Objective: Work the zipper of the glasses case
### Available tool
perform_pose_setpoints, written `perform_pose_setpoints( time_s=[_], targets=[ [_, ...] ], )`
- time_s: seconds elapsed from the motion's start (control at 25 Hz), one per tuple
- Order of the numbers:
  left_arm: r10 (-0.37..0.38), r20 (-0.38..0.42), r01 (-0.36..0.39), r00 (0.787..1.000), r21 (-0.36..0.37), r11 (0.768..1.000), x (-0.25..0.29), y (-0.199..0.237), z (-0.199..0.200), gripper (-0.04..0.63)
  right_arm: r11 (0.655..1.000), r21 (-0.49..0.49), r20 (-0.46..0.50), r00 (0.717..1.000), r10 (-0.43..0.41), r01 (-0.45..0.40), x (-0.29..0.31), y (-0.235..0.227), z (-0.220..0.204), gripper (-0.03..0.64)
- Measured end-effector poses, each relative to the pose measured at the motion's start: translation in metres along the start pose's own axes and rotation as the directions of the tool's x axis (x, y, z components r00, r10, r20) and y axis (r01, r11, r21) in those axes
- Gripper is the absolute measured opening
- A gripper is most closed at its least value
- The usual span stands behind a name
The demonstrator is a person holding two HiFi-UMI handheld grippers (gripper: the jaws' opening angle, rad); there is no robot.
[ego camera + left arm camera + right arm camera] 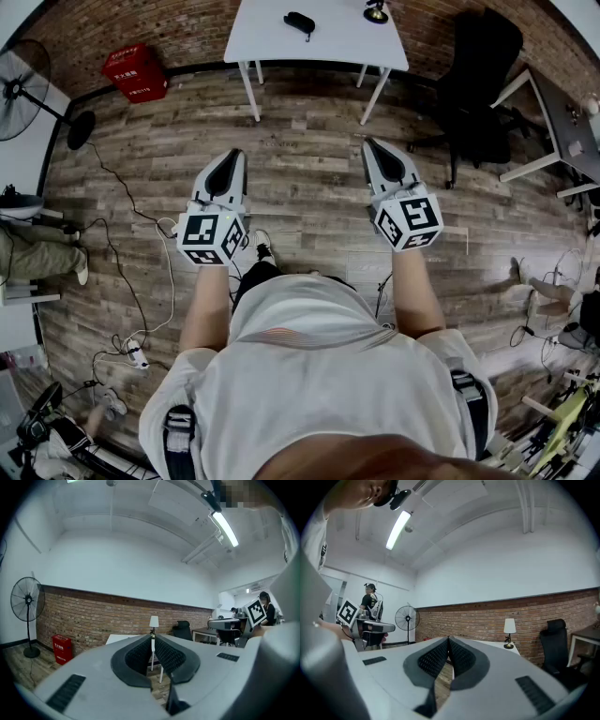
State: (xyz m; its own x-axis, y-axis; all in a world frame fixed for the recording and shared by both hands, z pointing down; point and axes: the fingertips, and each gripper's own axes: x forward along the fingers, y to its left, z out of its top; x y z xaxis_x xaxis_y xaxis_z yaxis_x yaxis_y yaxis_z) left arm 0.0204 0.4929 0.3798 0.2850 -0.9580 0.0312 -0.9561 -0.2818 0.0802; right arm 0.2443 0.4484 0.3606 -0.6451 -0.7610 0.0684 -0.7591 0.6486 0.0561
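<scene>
On the white tabletop [323, 37] the glasses case [300, 22] lies untouched (zipper work seemingly unstarted), while the left hand-held gripper [232, 159] and right hand-held gripper [374, 150], both clenched empty, hover short of it.

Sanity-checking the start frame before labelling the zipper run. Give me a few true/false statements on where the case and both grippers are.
1. The glasses case lies on the white table, with a lamp on the same table. True.
2. The left gripper is shut on the case. False: its jaws are together on nothing, and the case lies on the table, well ahead of it.
3. The right gripper is shut and empty. True.
4. The red box sits on the table. False: it is on the floor by the brick wall, to the left of the table.
</scene>
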Motion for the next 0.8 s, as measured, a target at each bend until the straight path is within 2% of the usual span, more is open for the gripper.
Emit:
perform_pose_setpoints(
  time_s=[0.8],
  targets=[
    [-0.015,-0.011,0.015,1.000,-0.010,1.000,0.011,0.023,-0.004,0.031,1.000,-0.014,-0.022,1.000,0.001,-0.001,0.030,0.007,-0.002,0.051]
  ],
)
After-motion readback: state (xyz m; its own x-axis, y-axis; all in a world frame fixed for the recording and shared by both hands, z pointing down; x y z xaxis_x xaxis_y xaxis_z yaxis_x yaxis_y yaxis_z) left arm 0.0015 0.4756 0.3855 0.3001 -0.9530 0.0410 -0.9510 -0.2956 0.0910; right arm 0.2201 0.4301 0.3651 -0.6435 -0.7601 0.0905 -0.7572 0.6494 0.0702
